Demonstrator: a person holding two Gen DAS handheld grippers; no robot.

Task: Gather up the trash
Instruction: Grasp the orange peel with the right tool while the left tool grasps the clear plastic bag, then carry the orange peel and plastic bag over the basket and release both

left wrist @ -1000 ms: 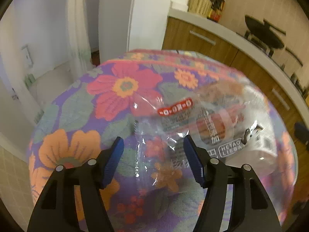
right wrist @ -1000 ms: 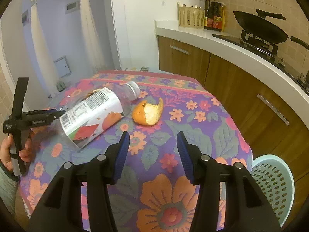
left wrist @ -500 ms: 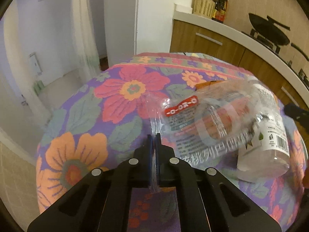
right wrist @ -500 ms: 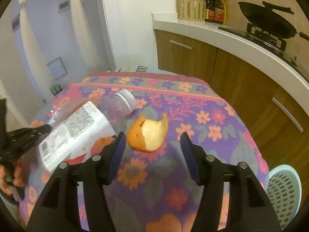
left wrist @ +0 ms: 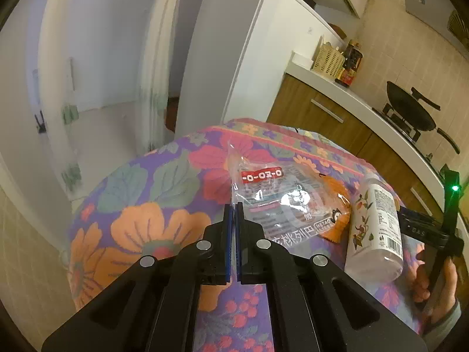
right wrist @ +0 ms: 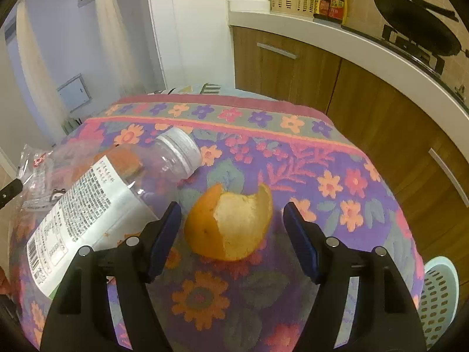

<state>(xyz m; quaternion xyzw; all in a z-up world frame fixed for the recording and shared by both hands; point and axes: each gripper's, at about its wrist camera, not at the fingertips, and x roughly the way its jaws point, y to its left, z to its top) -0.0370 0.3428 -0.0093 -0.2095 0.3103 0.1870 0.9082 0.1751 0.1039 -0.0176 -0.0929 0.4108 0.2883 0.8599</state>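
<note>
Crinkly clear wrapper (left wrist: 272,205), light and slippery, is lying on the counter (left wrist: 152,193); our left tool (left wrist: 233,214) is pinching its edge, while our right tool (right wrist: 228,223) is gaping around the orange peel (right wrist: 228,223).

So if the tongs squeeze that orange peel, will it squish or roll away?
The orange peel is a hollow, torn cup, so it will probably flex inward and feel light. It sits on the soft flowered cloth, so rolling seems unlikely.

Kitchen: white counter (right wrist: 337,33) over wood cabinets (right wrist: 366,111), black wok (right wrist: 416,26) on stove, tiled wall (left wrist: 410,44), floral-clothed table (right wrist: 293,152), pale curtain (right wrist: 114,35).
</note>
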